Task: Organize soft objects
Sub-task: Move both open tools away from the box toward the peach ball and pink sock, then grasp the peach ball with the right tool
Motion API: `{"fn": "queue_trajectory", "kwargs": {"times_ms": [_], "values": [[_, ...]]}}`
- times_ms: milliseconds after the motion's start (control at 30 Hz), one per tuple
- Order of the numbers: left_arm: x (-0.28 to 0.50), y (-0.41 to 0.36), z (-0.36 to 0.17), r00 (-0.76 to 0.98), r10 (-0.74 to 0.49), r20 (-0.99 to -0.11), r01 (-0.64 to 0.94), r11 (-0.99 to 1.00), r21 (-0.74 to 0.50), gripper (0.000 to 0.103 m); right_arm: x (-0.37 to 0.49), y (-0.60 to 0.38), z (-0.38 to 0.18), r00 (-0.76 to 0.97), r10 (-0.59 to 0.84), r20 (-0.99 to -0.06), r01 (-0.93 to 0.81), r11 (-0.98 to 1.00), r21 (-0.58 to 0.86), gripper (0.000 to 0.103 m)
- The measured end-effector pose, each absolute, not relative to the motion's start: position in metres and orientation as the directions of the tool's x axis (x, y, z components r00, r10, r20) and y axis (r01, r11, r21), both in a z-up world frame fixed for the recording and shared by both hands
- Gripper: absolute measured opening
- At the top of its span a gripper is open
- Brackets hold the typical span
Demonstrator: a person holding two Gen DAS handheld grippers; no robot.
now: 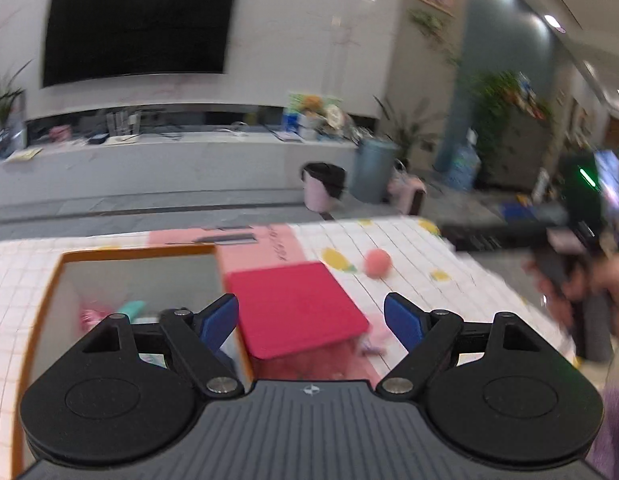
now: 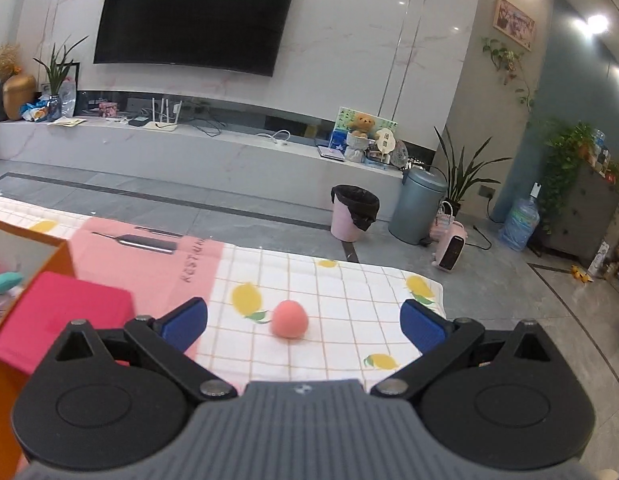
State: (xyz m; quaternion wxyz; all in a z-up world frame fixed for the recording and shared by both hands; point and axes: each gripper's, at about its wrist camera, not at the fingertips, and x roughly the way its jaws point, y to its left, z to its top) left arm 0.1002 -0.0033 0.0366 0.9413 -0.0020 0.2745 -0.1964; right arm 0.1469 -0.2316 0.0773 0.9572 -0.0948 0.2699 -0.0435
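Both grippers empty, jaws spread wide. Left gripper [image 1: 311, 318]: blue ribbed pads, black linkage arms, hanging over the red lid [image 1: 295, 306], a flat matte square flap, tilted, hinged off the orange box [image 1: 53, 280]. The box has an orange rim and pale inner walls; inside it lie soft items, one teal [image 1: 131, 308] and one pink [image 1: 87, 316], blurred, shapes unclear.

Right gripper [image 2: 303, 322]: same build, aimed at the pink ball [image 2: 290, 319]. The ball is round, smooth and matte, sitting on the tablecloth [image 2: 349, 300] between the two fingertips in view but well ahead of them, not touching. The cloth is a white grid print with yellow lemons; a pink mat [image 2: 149, 256] with dark lettering lies flat on it beside the box.

In the left wrist view the ball is right of the lid, apart from it. A hand [image 1: 581, 280] holding the other gripper shows at the right edge, motion-blurred.
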Motion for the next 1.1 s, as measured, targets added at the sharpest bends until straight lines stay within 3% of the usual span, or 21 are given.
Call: {"fn": "queue_trajectory", "kwargs": {"times_ms": [200,367,667,933,1033,1100], "values": [[0.098,-0.040,0.012,0.732,-0.378,-0.567,0.442,0.897,-0.027,0.097,0.198,-0.254,0.059,0.813,-0.113,-0.571,0.051,0.991,-0.122,0.101],[0.089,-0.053,0.001,0.735,-0.385,-0.558,0.477,0.879,0.022,0.097,0.246,-0.273,0.031,0.767,-0.048,-0.640,0.095,0.995,0.039,0.100],[0.082,-0.062,-0.018,0.764,-0.410,-0.497,0.490,0.871,0.035,0.097,0.305,-0.286,-0.036,0.723,-0.008,-0.691,0.101,0.990,0.095,0.100],[0.072,-0.078,-0.032,0.791,-0.357,-0.497,0.491,0.854,0.168,0.097,0.337,-0.286,-0.072,0.703,-0.036,-0.711,0.048,0.999,-0.003,0.071],[0.071,-0.077,-0.036,0.764,-0.369,-0.530,0.508,0.850,0.140,0.097,0.344,-0.288,-0.080,0.693,-0.022,-0.721,0.043,0.999,0.011,0.051],[0.075,-0.076,-0.037,0.706,-0.404,-0.581,0.542,0.837,0.076,0.097,0.344,-0.292,-0.083,0.695,-0.019,-0.719,0.052,0.998,0.024,0.050]]}}
